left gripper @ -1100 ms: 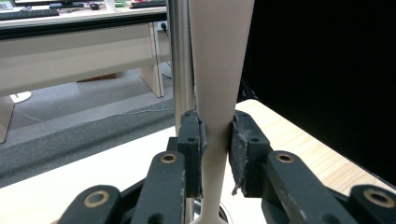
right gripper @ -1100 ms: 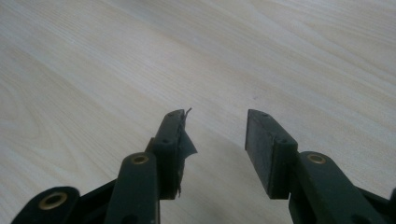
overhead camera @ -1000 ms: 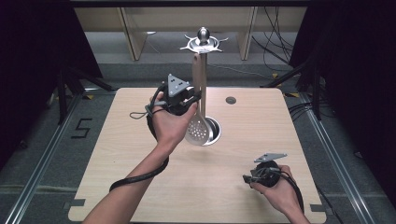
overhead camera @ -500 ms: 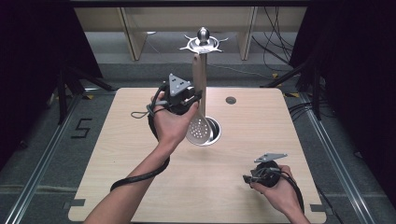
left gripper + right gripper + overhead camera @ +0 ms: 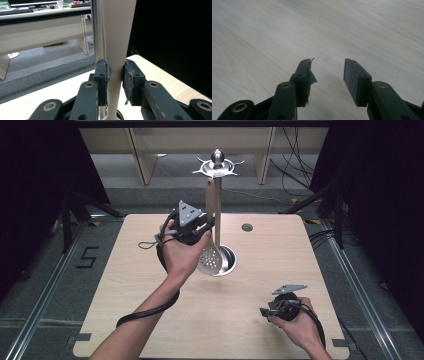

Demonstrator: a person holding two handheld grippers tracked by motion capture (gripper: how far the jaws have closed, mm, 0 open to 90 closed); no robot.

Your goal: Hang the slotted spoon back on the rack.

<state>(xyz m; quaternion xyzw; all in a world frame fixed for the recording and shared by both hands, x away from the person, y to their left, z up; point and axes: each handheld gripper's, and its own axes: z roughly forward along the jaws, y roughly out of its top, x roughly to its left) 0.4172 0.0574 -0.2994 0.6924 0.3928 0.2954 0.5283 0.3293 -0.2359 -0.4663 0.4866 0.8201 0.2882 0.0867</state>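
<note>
A cream slotted spoon (image 5: 210, 260) hangs by its long handle (image 5: 117, 37) from the hooked top (image 5: 217, 166) of a metal stand, whose pole (image 5: 98, 32) rises just behind the handle. My left gripper (image 5: 207, 226) is shut on the handle partway up. Both pads still touch the handle in the left gripper view (image 5: 115, 72), though the jaws have just been easing open a little. The spoon's bowl hangs just above the stand's round base (image 5: 229, 265). My right gripper (image 5: 264, 311) rests low over the table's near right corner. It is open and holds nothing (image 5: 328, 72).
The wooden table (image 5: 280, 270) has a small dark disc (image 5: 247, 227) set into it behind the stand. Black curtains flank both sides. Pale desks and loose cables stand on the floor beyond the far edge.
</note>
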